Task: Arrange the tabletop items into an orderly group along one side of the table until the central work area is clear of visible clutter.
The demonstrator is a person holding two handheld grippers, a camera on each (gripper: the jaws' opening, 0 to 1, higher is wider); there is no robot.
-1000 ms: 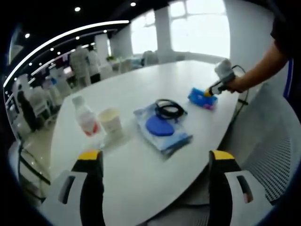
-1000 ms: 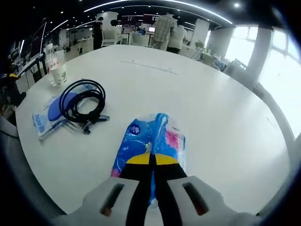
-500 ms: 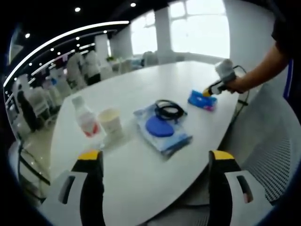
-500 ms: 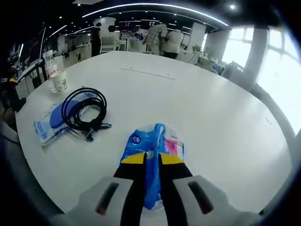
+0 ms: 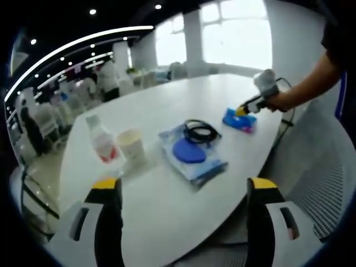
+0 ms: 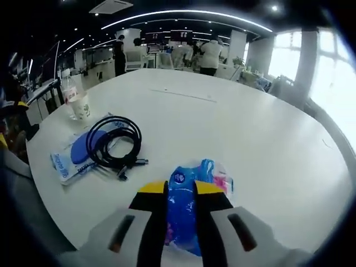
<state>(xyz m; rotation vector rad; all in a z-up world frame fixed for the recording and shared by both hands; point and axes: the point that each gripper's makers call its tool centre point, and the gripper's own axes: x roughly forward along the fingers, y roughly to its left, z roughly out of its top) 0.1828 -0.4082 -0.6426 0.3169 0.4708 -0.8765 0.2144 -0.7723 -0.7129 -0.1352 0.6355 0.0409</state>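
My right gripper [image 6: 181,189] hovers over a blue and pink tissue pack [image 6: 214,172] near the table's edge, its jaws a narrow gap apart. The pack shows through that gap and past the right jaw; I cannot tell whether they touch. In the left gripper view a person's hand holds that gripper [image 5: 247,107] at the tissue pack [image 5: 238,120]. My left gripper [image 5: 183,186] stands wide open above the near table edge, holding nothing. Beside the pack, a black cable coil [image 6: 114,146] rests on a flat blue wipes packet [image 6: 75,158]. A plastic bottle [image 5: 100,136] and paper cup [image 5: 131,143] stand together.
The white oval table [image 6: 233,117] stretches far beyond the items. A mesh office chair [image 5: 322,167] stands by the table's right edge in the left gripper view. People and desks fill the room beyond the table.
My right gripper's jaws have parted from fully shut to a narrow gap. That view has risen and come a little nearer the cable. The left gripper has held still.
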